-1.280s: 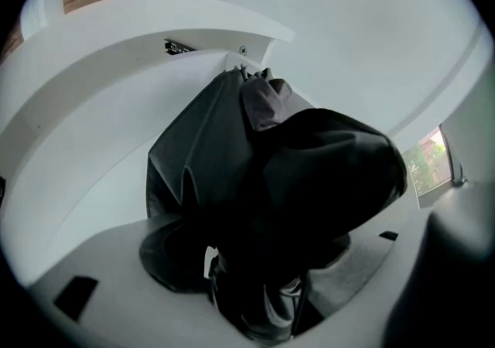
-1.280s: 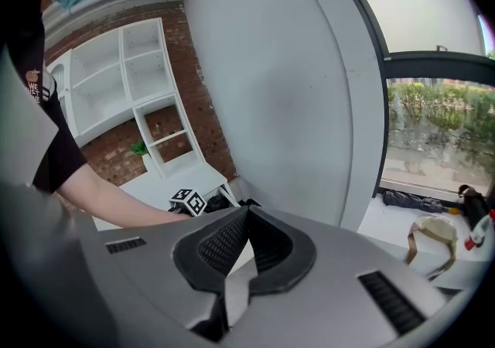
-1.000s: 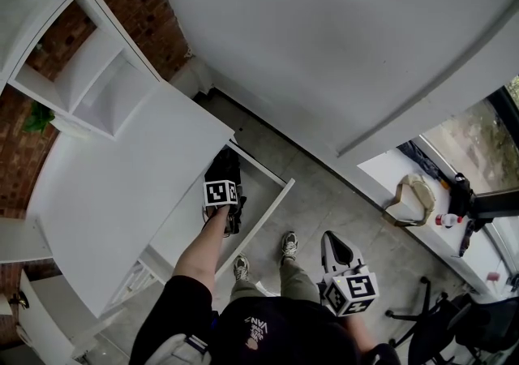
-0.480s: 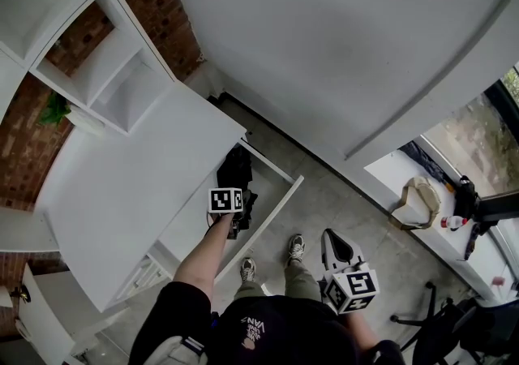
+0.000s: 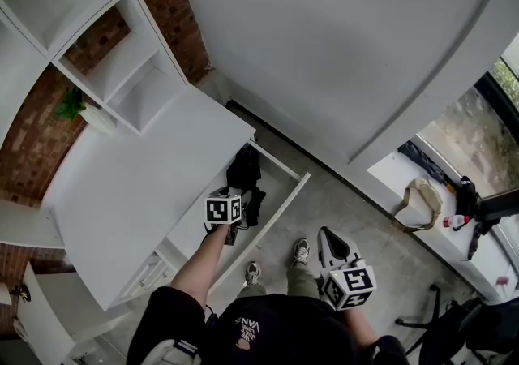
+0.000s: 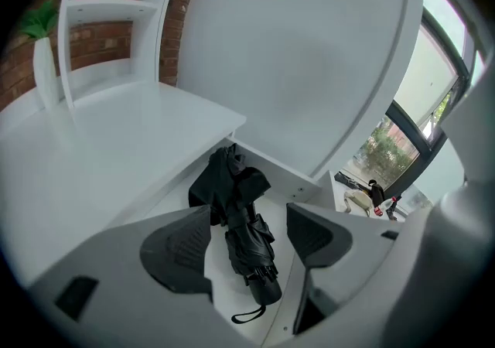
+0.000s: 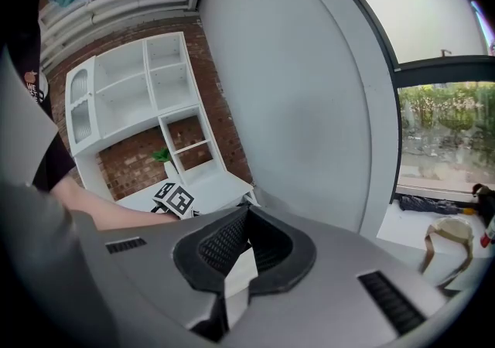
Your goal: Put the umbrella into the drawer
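At far left, white shelves point(image 5: 122, 71) against a brick wall, with a small green plant point(image 5: 71, 102) on the lowest ledge. Next, a white desk point(image 5: 138, 185), with its drawer point(image 5: 274, 216) pulled out over the tiled floor toward the person's shoes point(image 5: 301, 251). Inside the drawer, the black folded umbrella point(image 5: 246, 175), flat on the drawer floor, with the bunched canopy at the far end and the handle and wrist loop nearer the person. By the look of it, already where the task wants it. Just above it, the left gripper point(image 6: 249, 240), jaws spread wide and gripping nothing. Between the pads point(image 6: 182, 250), the umbrella shows lower down and apart from both, so it is probably released, with only pushing the drawer shut left to do. Further right, the right gripper point(image 5: 328, 240), low beside the person's legs, jaws pressed together on nothing, seemingly idle and clear of the drawer. At far right, a window sill point(image 5: 389, 173) with a tan bag point(image 5: 418, 197) and a few small items too small to name. In the head view, the left jaws are hidden under the marker cube, and part of the drawer is hidden behind the forearm. Not clear whether the loose canopy sits below the drawer rim, and so whether the drawer will close cleanly.
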`<state>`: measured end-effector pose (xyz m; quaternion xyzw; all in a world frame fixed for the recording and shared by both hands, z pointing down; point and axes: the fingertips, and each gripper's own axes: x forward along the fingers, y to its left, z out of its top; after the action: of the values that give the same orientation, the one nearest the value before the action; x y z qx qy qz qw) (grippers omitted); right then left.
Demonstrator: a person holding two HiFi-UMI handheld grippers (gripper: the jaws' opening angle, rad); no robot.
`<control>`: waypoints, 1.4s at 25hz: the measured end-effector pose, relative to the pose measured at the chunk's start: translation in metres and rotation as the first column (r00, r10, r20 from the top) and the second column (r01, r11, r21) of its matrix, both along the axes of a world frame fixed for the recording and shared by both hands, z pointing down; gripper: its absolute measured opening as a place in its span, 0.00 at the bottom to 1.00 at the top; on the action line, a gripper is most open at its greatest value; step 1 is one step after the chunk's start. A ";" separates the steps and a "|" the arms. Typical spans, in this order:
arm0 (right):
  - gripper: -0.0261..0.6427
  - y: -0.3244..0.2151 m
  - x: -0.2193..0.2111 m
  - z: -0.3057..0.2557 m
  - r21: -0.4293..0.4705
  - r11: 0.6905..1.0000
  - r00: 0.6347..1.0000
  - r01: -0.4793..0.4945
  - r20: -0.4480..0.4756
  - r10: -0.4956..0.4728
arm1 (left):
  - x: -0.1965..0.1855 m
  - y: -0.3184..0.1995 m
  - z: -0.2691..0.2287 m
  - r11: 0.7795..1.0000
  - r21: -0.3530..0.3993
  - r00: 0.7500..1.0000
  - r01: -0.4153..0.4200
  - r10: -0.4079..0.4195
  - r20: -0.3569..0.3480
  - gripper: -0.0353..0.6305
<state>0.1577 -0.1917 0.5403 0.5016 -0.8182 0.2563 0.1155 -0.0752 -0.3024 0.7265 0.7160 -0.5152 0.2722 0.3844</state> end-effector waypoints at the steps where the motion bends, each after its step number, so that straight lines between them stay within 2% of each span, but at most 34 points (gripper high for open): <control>1: 0.04 0.003 -0.003 -0.002 0.004 1.000 1.000 0.002 0.001 -0.002 | -0.001 0.002 -0.008 1.000 0.020 1.000 -0.005 0.005 -0.003 0.51; 11: 0.04 0.026 -0.026 -0.017 0.055 0.998 1.000 -0.021 0.018 0.020 | -0.013 0.029 -0.085 0.976 0.212 0.998 -0.048 0.057 -0.039 0.48; 23: 0.04 0.050 -0.058 -0.040 0.136 0.990 0.999 -0.036 0.011 0.035 | -0.026 0.077 -0.169 0.910 0.400 0.989 -0.111 0.141 -0.048 0.39; 35: 0.04 0.073 -0.084 -0.062 0.204 0.977 0.998 -0.060 0.007 0.060 | -0.055 0.134 -0.226 0.841 0.524 0.986 -0.135 0.166 -0.013 0.26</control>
<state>0.0738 -0.1191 0.4782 0.5352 -0.8246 0.1746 0.0552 -0.1298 -0.1686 0.5006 0.8390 -0.5006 0.1311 0.1683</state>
